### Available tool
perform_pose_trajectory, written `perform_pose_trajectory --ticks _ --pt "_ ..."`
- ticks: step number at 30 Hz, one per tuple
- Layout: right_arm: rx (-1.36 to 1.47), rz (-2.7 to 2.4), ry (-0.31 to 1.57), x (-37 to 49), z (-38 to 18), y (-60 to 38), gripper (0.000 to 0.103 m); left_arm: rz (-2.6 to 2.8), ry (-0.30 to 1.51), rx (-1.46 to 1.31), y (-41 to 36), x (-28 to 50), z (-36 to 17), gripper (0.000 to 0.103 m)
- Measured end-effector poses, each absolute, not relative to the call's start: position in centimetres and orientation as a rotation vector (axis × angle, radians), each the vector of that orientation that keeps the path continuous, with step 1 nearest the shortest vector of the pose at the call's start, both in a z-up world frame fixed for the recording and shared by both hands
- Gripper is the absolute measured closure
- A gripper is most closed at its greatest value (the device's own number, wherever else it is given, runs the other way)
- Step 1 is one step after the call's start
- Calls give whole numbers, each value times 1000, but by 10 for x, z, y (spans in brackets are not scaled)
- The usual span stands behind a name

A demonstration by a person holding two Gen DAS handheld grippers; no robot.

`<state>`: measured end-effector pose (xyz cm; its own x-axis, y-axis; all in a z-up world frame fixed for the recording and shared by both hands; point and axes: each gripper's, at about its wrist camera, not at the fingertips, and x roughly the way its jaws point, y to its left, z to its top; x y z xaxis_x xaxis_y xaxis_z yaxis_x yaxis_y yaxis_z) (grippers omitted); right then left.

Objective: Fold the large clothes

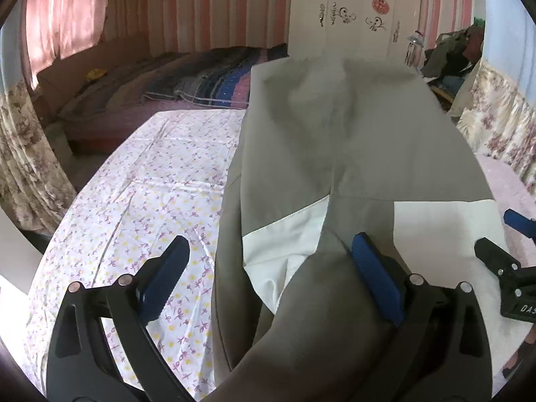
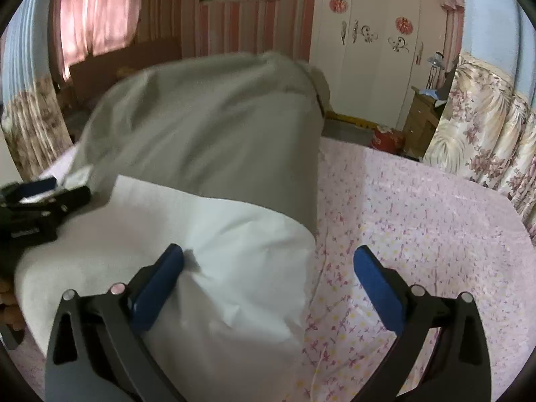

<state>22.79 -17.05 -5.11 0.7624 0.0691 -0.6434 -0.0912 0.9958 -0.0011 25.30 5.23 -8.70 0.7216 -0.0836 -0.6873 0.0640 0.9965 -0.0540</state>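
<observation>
Garment [image 1: 351, 140]: grey-khaki outer cloth, white lining [image 2: 234, 251]. Bedsheet [image 1: 140, 201]: white to pale pink, small purple and yellow floral print. Gripper finger pads [image 1: 377, 281]: blue, on black frames. Curtains [image 1: 63, 10]: pink. Wall [image 1: 207, 16]: pink and white stripes. Wardrobe [image 2: 375, 67]: cream, two red round decals.

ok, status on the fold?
Left gripper open, right gripper open. Grey-and-white garment lies between both, on the floral sheet. Nothing in the way.
</observation>
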Motion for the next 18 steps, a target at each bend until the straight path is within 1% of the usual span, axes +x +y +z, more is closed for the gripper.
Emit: perform_pose_trajectory --ticks 2,4,10,12,14,18 --pt "-8 86 637 222 -34 -177 3 -97 770 -48 57 252 -72 9" --pt "-6 85 573 222 -16 -183 3 -134 737 -40 60 247 -43 9" --pt "-34 21 453 263 28 -198 2 -181 568 -18 64 258 48 8" --pt "-28 12 439 278 32 -199 2 -163 551 24 57 278 56 8" --pt "-22 1 446 296 29 -199 2 -162 558 27 53 301 50 8" --pt "-12 -13 466 325 12 -195 2 -155 606 74 40 349 15 8"
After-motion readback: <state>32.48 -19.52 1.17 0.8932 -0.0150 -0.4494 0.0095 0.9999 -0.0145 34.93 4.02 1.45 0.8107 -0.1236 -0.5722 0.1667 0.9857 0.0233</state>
